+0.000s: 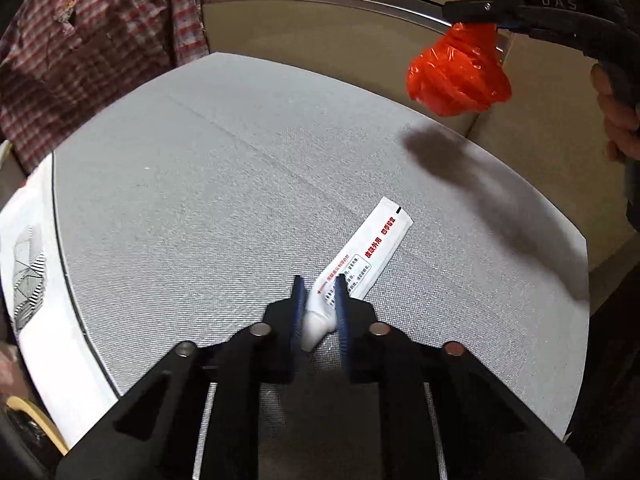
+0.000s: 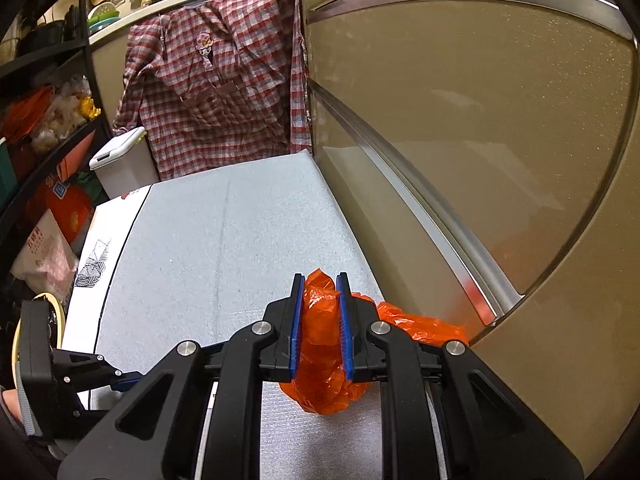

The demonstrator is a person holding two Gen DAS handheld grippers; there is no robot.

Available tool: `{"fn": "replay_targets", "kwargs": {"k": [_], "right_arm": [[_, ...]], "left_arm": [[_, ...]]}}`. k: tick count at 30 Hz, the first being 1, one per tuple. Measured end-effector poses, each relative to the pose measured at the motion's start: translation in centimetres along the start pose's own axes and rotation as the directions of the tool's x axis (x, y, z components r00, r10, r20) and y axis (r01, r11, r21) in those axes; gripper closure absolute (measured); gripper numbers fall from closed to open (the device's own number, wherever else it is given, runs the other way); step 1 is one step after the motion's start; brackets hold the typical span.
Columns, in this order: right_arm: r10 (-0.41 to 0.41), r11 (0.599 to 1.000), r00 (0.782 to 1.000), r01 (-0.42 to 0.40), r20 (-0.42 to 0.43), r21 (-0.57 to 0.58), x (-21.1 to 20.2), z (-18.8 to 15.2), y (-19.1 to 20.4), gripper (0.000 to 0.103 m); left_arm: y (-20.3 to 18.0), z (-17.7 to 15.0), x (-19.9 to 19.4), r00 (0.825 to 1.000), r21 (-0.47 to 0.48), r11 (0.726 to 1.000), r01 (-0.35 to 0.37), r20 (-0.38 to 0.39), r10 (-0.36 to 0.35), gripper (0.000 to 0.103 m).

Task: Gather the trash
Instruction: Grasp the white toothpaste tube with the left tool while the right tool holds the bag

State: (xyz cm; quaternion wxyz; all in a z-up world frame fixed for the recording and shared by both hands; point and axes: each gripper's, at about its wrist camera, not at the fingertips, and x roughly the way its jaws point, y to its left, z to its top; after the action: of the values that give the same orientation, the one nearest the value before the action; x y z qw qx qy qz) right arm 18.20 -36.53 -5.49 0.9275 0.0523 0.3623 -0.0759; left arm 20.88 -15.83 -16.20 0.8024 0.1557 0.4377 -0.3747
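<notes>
In the left wrist view, the left gripper (image 1: 319, 284) stands at the lower centre, clenched on a white tube (image 1: 362, 258). The blue pads (image 1: 341, 304) press on the neck end; the cap end is partly hidden between the black fingers. The flat end of the tube lies on the grey mat (image 1: 200, 200), pointing to the upper right. Its red print is too small to read. At the upper right, the right gripper (image 1: 468, 16) holds a crumpled red bag (image 1: 456, 76) above the mat, and a dark shadow lies under it. A hand (image 1: 618, 116) is cut off by the right edge. A checked shirt (image 1: 92, 40) fills the upper left.

In the right wrist view, the right gripper (image 2: 319, 284) at the lower centre grasps the red bag (image 2: 320, 344), which hangs below the pads; part of it spreads to the right behind a finger. At the lower left, the left gripper (image 2: 120, 374) is seen from the side, its tips hidden. The tube does not show here. The shirt (image 2: 216, 80) hangs at the top centre, beside a beige panel (image 2: 480, 120).
</notes>
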Motion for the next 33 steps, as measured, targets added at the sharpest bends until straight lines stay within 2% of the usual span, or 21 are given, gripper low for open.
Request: {"fn": "replay_targets", "kwargs": {"k": [1,5,9,10,11,12,13,14,15,16,17,20,26,28,30,33], "right_arm": [[0.001,1.000,1.000,-0.001,0.001,-0.001,-0.1,0.0,0.1,0.087],[0.000,1.000,1.000,0.000,0.008,0.000,-0.5,0.0,0.1,0.087],[-0.004,1.000,1.000,0.004,0.010,0.009,-1.0,-0.1,-0.1,0.087],[-0.005,1.000,1.000,0.005,0.010,0.013,-1.1,-0.2,-0.1,0.087],[-0.006,1.000,1.000,0.006,0.008,0.017,-1.2,-0.3,-0.2,0.087],[-0.006,1.000,1.000,0.006,0.006,0.018,-1.2,-0.3,-0.3,0.087],[-0.007,1.000,1.000,0.007,0.005,0.020,-1.4,-0.4,-0.4,0.087],[-0.008,1.000,1.000,0.008,0.004,0.021,-1.4,-0.4,-0.5,0.087],[-0.008,1.000,1.000,0.008,0.003,0.021,-1.5,-0.4,-0.5,0.087],[-0.007,1.000,1.000,0.007,0.003,0.020,-1.5,-0.4,-0.6,0.087],[-0.008,1.000,1.000,0.008,0.002,0.019,-1.6,-0.5,-0.6,0.087],[-0.012,1.000,1.000,0.012,0.000,0.010,-1.8,-0.7,-0.7,0.087],[-0.014,1.000,1.000,0.014,-0.016,0.002,-0.9,-0.5,-0.8,0.087],[-0.015,1.000,1.000,0.014,-0.020,-0.005,-0.6,-0.6,-0.6,0.087],[-0.013,1.000,1.000,0.013,-0.025,-0.013,-0.4,-0.7,-0.5,0.087],[-0.009,1.000,1.000,0.009,-0.023,-0.014,-0.4,-0.6,-0.4,0.087]], "left_arm": [[0.2,0.2,-0.3,1.000,-0.013,1.000,-0.017,0.003,0.017,0.103],[1.0,0.6,-2.0,0.996,-0.047,0.995,-0.084,0.026,0.085,0.103],[1.5,0.4,-4.3,0.992,-0.107,0.990,-0.091,0.072,0.099,0.103],[1.6,0.2,-4.7,0.992,-0.111,0.990,-0.082,0.083,0.091,0.103],[1.5,0.0,-4.9,0.996,-0.112,0.993,-0.045,0.075,0.054,0.103],[1.4,-0.3,-4.7,0.997,-0.115,0.993,-0.033,0.062,0.041,0.094],[1.2,-0.5,-4.3,0.999,-0.120,0.993,-0.021,0.027,0.025,0.079],[1.1,-0.7,-3.9,1.000,-0.130,0.991,-0.017,0.007,0.018,0.040],[0.7,-1.0,-3.7,0.999,-0.125,0.992,-0.023,0.022,0.026,0.034],[0.3,-1.1,-3.6,0.999,-0.103,0.994,-0.035,0.033,0.038,0.035],[0.0,-1.0,-2.9,0.999,-0.074,0.996,-0.047,0.011,0.048,0.037],[-0.1,-1.1,-1.6,0.999,-0.064,0.997,-0.043,-0.028,0.041,0.047],[-0.3,-0.2,-0.4,0.999,-0.059,0.998,-0.032,-0.029,0.030,0.048],[-0.5,-0.4,0.4,0.998,-0.045,0.998,-0.031,-0.057,0.029,0.066],[-0.8,-0.6,0.5,0.998,-0.010,0.999,-0.047,-0.038,0.047,0.079],[-0.2,-0.4,0.2,0.998,-0.042,0.999,-0.020,-0.053,0.018,0.084]]}}
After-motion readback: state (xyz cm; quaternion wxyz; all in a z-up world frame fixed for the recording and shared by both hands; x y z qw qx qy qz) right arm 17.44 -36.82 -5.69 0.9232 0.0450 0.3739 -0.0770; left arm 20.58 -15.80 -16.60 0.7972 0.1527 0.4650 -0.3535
